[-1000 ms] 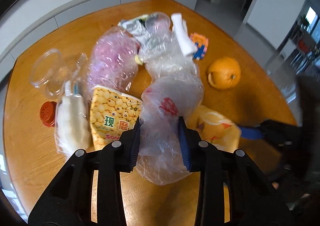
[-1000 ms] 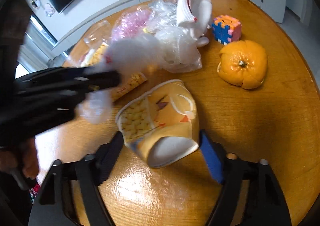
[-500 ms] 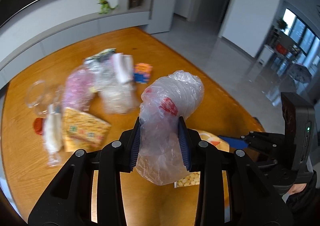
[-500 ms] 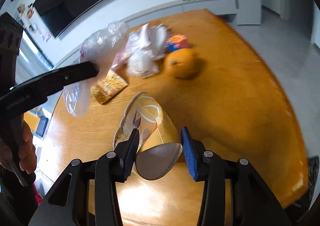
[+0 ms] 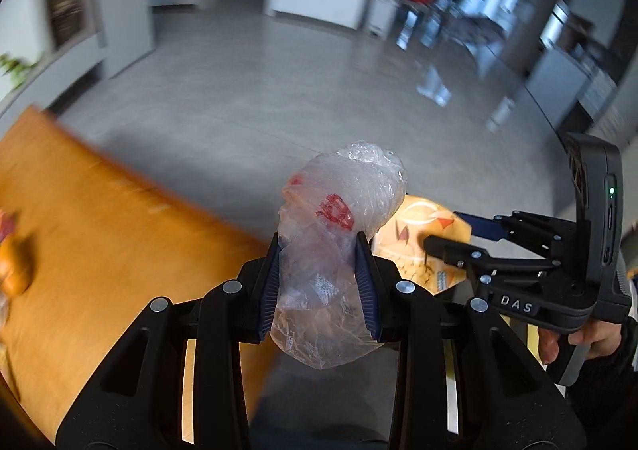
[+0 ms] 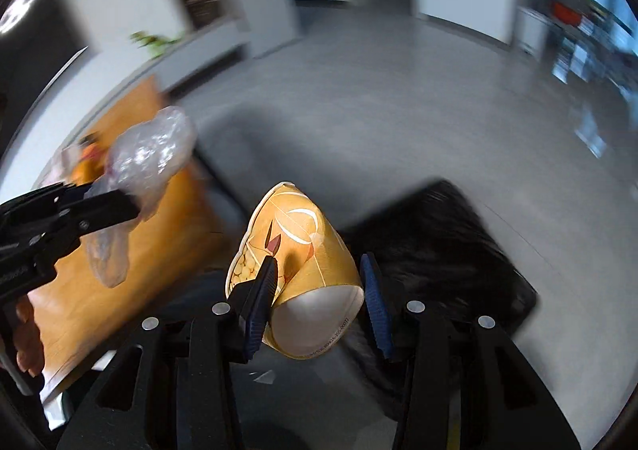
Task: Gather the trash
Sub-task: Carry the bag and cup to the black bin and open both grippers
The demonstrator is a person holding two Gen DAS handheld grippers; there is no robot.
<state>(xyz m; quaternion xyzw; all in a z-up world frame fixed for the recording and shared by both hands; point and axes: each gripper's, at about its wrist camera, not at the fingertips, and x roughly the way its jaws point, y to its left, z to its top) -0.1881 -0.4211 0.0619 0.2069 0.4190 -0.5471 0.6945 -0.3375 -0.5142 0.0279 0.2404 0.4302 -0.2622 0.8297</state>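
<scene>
My left gripper is shut on a crumpled clear plastic bag with red print and holds it in the air past the table's edge. My right gripper is shut on a squashed yellow paper cup and holds it over the grey floor, next to a black-lined trash bin. The bag also shows in the right wrist view, up left of the cup. The cup also shows in the left wrist view, just right of the bag.
The wooden table lies at the left, with an orange blurred at its far left. The grey floor stretches ahead. The table also shows in the right wrist view, at the left.
Both grippers have lifted off the table and swung right, off its edge, each still holding its item. The right gripper closed on the cup. The trash bin has come into the right wrist view.
</scene>
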